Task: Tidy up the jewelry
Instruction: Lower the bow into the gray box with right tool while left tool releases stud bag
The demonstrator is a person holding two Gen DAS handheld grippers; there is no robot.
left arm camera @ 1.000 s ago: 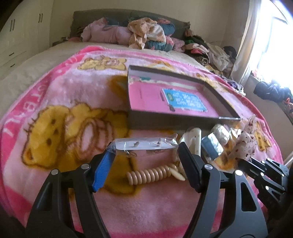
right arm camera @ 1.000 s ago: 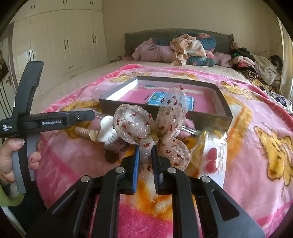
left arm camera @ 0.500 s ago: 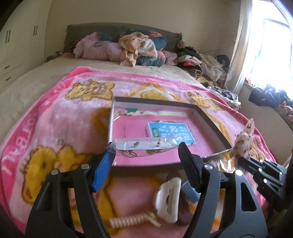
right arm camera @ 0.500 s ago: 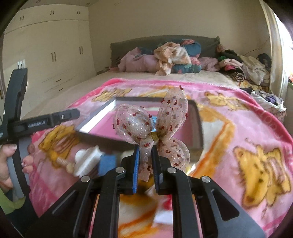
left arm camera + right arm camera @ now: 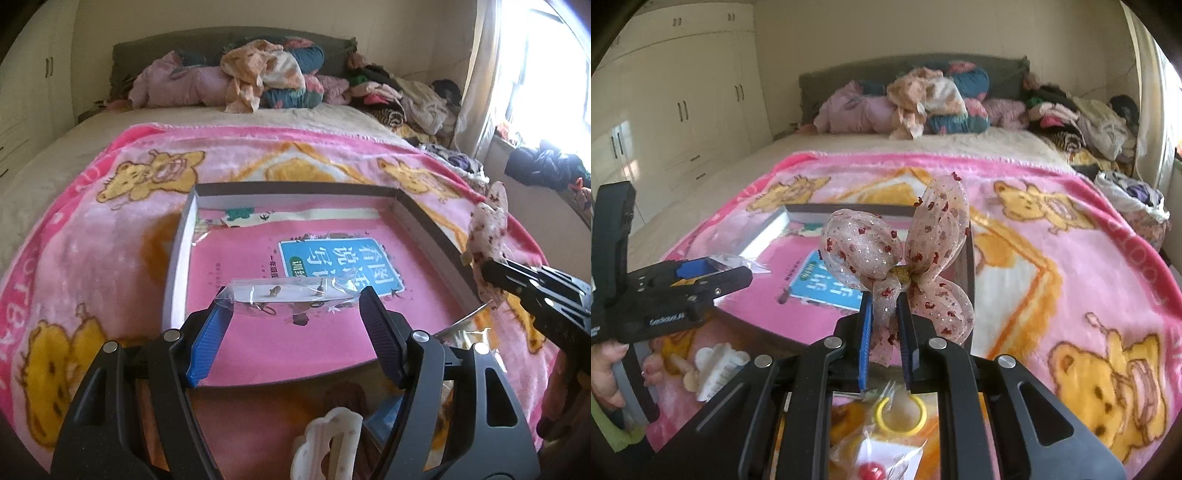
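Left gripper: wide, clear earring packet spanning its tips, above box.
Right gripper: clamped on bow.
Progress: box holds none yet; clip, ring remain.

Box interior open, walls ringing it, hair clip in front.
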